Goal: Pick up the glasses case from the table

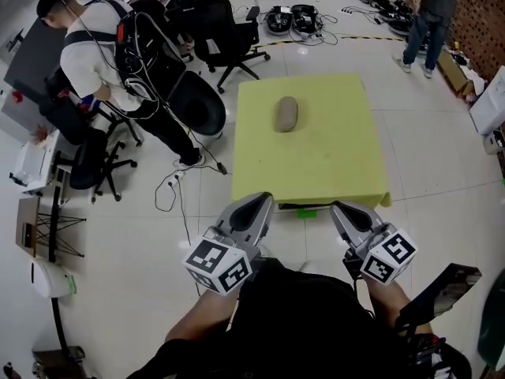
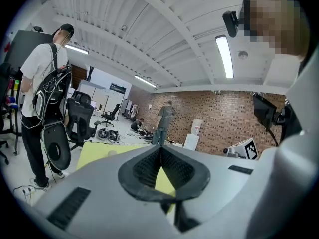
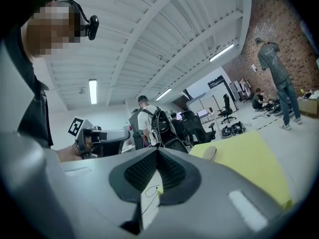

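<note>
Case (image 1: 286, 114) lay alone on the yellow table (image 1: 331, 164), on the far half and a little left of the middle, its long side running away from the wearer. Bare cloth lay all round it, so either gripper could come at it from the near side. Nothing touched or held it. The left gripper (image 1: 263, 199) and right gripper (image 1: 340, 208) hung side by side close to the wearer's body, just short of the table's near edge and well apart from the case, both pointing roughly level toward it. Each had its jaws clenched together on nothing. I judged the reach not yet begun, and whichever went in would have to spread its jaws first. Off the table's left side a bystander (image 1: 95, 54) stood among office chairs (image 1: 225, 42), clear of the path
</note>
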Motion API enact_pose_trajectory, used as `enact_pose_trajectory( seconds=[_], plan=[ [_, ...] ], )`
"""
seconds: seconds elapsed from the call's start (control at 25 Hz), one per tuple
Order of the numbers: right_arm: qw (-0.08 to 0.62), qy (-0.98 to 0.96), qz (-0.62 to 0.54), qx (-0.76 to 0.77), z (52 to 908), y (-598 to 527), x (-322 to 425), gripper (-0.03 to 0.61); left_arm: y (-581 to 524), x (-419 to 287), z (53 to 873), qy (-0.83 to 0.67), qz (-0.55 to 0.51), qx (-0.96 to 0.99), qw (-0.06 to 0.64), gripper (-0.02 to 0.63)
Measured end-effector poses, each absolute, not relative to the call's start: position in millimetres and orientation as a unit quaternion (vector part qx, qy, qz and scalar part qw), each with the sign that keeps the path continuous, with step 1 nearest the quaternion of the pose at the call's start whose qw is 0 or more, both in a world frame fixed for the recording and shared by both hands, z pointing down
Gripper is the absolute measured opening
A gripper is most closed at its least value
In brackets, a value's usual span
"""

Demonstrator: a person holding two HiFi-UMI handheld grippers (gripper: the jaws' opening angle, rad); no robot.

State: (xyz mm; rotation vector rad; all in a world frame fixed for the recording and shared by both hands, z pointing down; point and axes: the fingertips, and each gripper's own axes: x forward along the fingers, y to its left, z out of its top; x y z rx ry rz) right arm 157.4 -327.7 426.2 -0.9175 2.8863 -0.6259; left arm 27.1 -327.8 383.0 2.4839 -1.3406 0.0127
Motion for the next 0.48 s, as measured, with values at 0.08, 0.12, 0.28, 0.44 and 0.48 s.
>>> enact_pose_trajectory(
  seconds=[0.08, 0.12, 0.28, 0.44, 0.48],
  plan=[
    [0.025, 0.932, -0.204, -0.299, 428, -329, 161, 0.002, -331, 27, 386, -0.471, 0.006, 0.867, 0.161, 0.008],
    [0.025, 0.931, -0.205, -0.302, 430, -330, 163, 0.002, -334, 27, 388, -0.470, 0.006, 0.867, 0.163, 0.008],
    [0.018, 0.926, -0.212, -0.311, 438, -335, 166, 0.002, -344, 32, 392, -0.460, 0.003, 0.872, 0.168, 0.008],
    [0.016, 0.924, -0.208, -0.321, 438, -342, 165, 0.002, -354, 30, 395, -0.453, -0.001, 0.875, 0.172, 0.008],
    [0.016, 0.924, -0.207, -0.322, 437, -343, 164, 0.002, -356, 28, 395, -0.452, -0.002, 0.875, 0.172, 0.008]
  ],
)
